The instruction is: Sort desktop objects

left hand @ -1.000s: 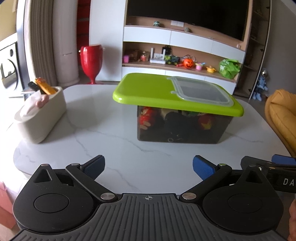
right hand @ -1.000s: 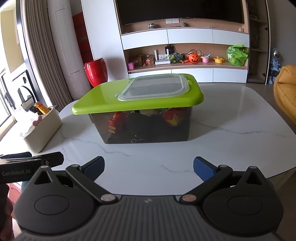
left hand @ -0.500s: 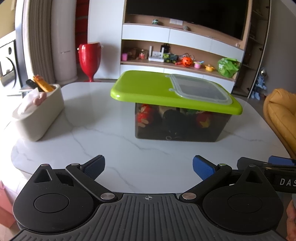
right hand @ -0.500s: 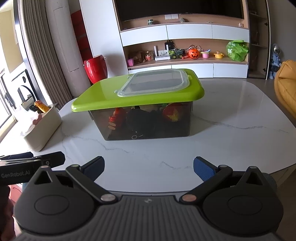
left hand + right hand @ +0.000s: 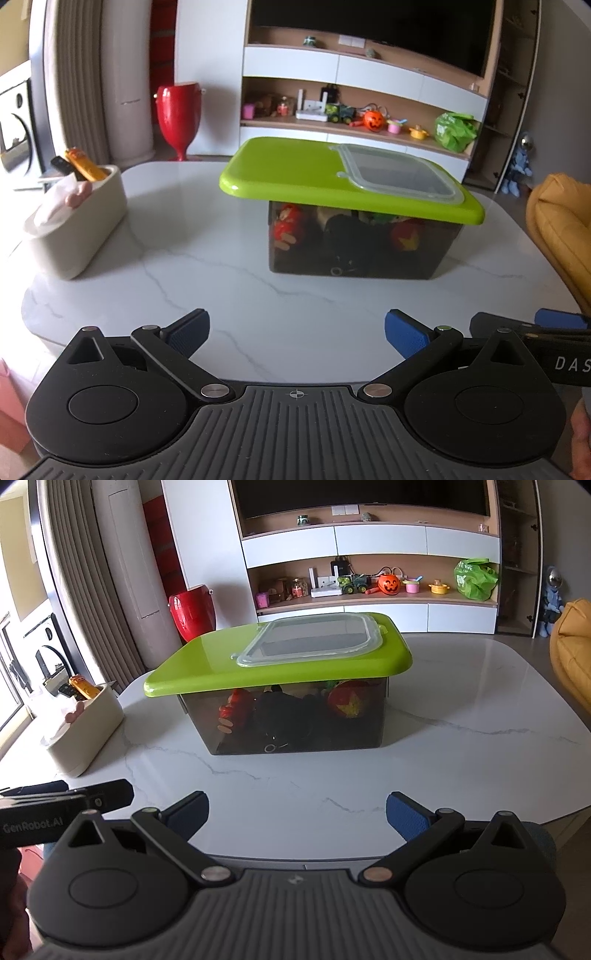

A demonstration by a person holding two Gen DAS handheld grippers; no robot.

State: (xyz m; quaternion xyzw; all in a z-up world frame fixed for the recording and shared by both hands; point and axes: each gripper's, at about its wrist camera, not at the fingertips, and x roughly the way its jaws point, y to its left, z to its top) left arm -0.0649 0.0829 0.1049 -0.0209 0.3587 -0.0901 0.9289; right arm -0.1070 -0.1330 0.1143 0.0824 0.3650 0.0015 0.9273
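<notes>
Claws wide, empty: our left claw (image 5: 295, 332) and right claw (image 5: 295, 812) hover near counter (image 5: 221, 295) edge, facing lidded bin (image 5: 351, 206).

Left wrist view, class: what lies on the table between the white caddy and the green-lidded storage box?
Nothing: between the white caddy and the storage box only bare marble table shows in the left wrist view.

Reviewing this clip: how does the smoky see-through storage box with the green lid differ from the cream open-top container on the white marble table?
The smoky see-through storage box is covered by a lime-green lid; the cream open-top container has none. The box's walls show red and black toys inside; the container is opaque, with an orange item and tissue poking above its rim. The box looks larger and sits mid-table; the container sits near the left edge. Both rest on the white marble table, untouched by either gripper.
</notes>
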